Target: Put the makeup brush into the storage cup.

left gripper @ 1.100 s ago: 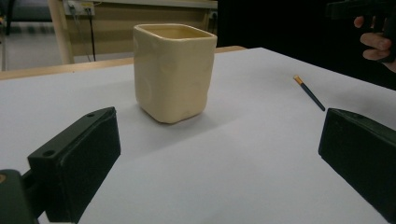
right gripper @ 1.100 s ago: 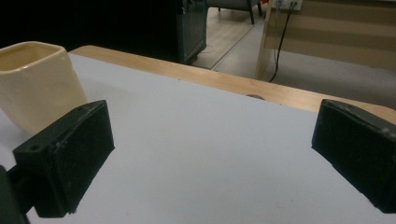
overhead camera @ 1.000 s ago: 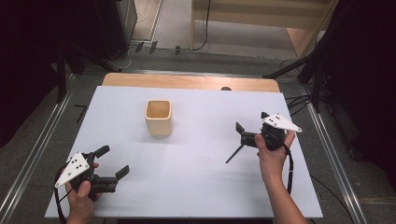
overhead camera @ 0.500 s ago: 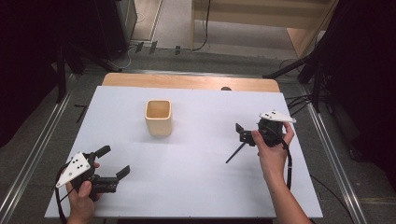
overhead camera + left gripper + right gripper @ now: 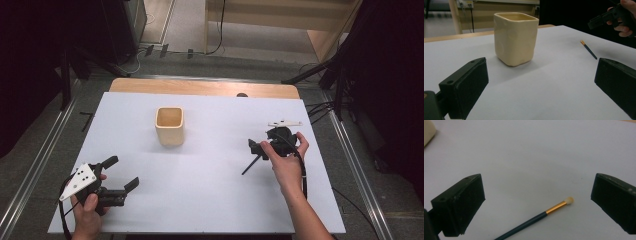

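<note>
Paintbrush between open right tongs

Your cup stands toward the table's far edge, left of centre; the brush lies toward its right edge.

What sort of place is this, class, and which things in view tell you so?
Probably a lab or workshop set up for recording: a table under a white sheet, cables on the bare floor, and handheld grippers, left gripper and right gripper.
</note>
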The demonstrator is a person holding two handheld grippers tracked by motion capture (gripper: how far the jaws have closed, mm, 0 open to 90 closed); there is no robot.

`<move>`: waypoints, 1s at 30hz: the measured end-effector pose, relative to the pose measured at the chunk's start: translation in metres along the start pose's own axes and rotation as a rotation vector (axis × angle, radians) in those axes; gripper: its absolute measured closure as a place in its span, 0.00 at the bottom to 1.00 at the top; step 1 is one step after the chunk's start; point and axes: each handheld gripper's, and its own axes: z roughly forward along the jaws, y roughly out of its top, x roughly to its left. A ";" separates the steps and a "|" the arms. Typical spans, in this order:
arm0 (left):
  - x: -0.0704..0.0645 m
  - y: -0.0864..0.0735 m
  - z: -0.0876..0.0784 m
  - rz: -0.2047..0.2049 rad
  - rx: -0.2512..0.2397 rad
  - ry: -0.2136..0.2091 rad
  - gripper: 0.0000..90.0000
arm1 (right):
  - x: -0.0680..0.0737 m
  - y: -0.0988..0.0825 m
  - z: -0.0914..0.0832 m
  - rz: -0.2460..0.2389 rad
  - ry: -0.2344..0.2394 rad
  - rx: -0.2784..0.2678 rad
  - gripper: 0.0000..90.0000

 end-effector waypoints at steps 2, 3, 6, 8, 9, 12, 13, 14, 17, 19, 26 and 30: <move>0.000 0.000 0.000 0.000 0.001 0.000 0.00 | 0.001 0.000 0.002 -0.005 0.001 0.019 0.00; 0.000 0.000 0.000 0.000 0.001 0.000 0.00 | 0.001 0.000 0.003 -0.003 0.003 0.031 0.00; 0.000 0.000 0.000 0.000 0.002 0.000 0.00 | 0.002 -0.001 0.006 0.004 0.013 0.061 0.00; 0.000 0.000 0.000 0.000 0.002 0.000 0.00 | 0.002 -0.001 0.007 0.009 0.019 0.071 0.00; 0.000 0.000 0.000 0.000 0.002 0.000 0.00 | 0.002 -0.001 0.009 0.015 0.022 0.100 0.00; 0.000 0.000 0.000 -0.001 0.003 0.000 0.00 | 0.002 -0.001 0.013 0.024 0.021 0.139 0.00; 0.000 0.000 0.000 -0.001 0.003 0.000 0.00 | 0.002 -0.002 0.015 0.021 0.020 0.155 0.00; 0.000 0.000 0.000 -0.001 0.002 0.000 0.00 | 0.002 -0.002 0.017 0.029 0.017 0.173 0.00; 0.000 0.000 0.000 -0.001 0.003 0.001 0.00 | 0.002 -0.002 0.021 0.039 0.022 0.213 0.00; 0.001 0.000 0.000 -0.001 0.004 0.000 0.00 | 0.002 -0.002 0.023 0.049 0.025 0.245 0.01; 0.001 0.000 0.000 -0.003 0.004 -0.001 0.00 | 0.003 -0.001 0.025 0.057 0.023 0.300 0.10; 0.001 0.000 0.000 -0.002 0.006 -0.001 0.00 | 0.003 -0.001 0.025 0.060 0.012 0.323 0.15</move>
